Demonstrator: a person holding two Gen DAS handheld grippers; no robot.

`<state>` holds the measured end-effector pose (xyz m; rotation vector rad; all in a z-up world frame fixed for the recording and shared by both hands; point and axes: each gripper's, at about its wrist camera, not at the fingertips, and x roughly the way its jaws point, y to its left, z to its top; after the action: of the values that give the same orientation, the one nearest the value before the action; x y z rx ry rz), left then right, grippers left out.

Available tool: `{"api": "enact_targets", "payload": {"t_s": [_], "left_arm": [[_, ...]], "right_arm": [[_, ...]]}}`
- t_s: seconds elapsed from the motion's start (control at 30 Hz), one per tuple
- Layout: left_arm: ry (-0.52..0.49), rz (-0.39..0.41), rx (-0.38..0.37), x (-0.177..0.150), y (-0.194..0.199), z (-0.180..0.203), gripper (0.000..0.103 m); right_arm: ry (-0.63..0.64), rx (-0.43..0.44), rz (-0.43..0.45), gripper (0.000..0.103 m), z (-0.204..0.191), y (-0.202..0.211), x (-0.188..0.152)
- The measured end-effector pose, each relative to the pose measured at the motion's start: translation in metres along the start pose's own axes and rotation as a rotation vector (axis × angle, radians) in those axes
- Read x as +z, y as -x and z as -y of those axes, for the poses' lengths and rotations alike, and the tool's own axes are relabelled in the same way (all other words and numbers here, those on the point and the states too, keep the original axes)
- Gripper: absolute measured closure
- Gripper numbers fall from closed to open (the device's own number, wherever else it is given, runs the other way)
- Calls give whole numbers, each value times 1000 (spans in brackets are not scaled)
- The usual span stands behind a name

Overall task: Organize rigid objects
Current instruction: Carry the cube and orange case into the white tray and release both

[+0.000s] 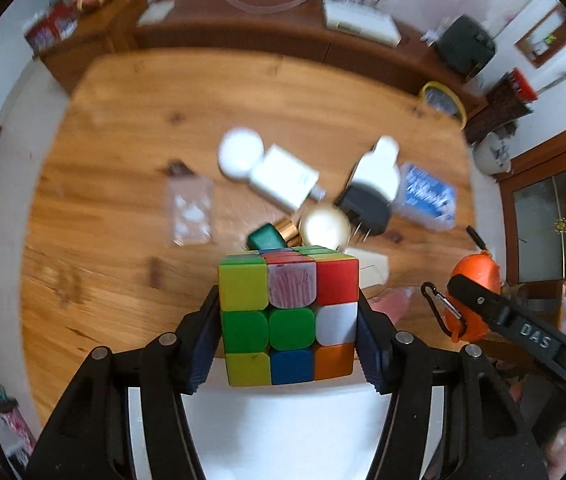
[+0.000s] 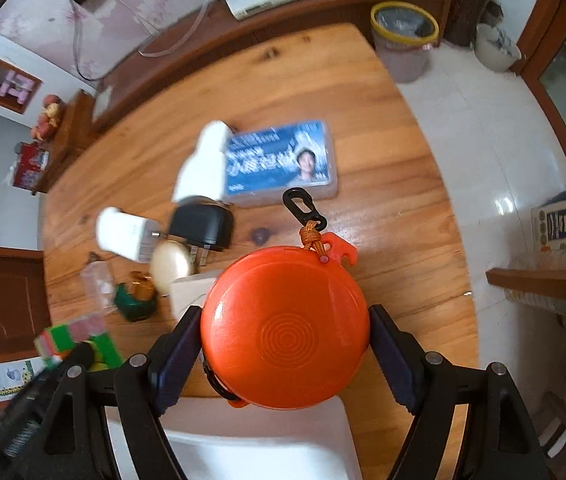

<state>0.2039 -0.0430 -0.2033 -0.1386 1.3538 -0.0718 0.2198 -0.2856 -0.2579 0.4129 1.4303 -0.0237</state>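
Orange case (image 2: 286, 328) clamped between right tongs (image 2: 285, 350).

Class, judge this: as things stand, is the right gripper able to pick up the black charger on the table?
Probably not yet. The right gripper is shut on the orange case, so its fingers are full. The black charger lies ahead among other items, with a white plug beside it.
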Motion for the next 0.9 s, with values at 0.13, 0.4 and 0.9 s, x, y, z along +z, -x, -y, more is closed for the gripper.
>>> {"api": "enact_targets", "payload": {"t_s": [0.13, 0.4, 0.9], "left_arm": [[-80, 79, -6, -8, 50, 5, 40], [-242, 138, -35, -55, 115, 2, 40], [-323, 108, -43, -132, 109, -32, 40]], "right_arm": [[38, 23, 72, 22, -8, 39, -19], [157, 10, 251, 22, -43, 125, -80], [352, -121, 362, 22, -96, 138, -221]]}}
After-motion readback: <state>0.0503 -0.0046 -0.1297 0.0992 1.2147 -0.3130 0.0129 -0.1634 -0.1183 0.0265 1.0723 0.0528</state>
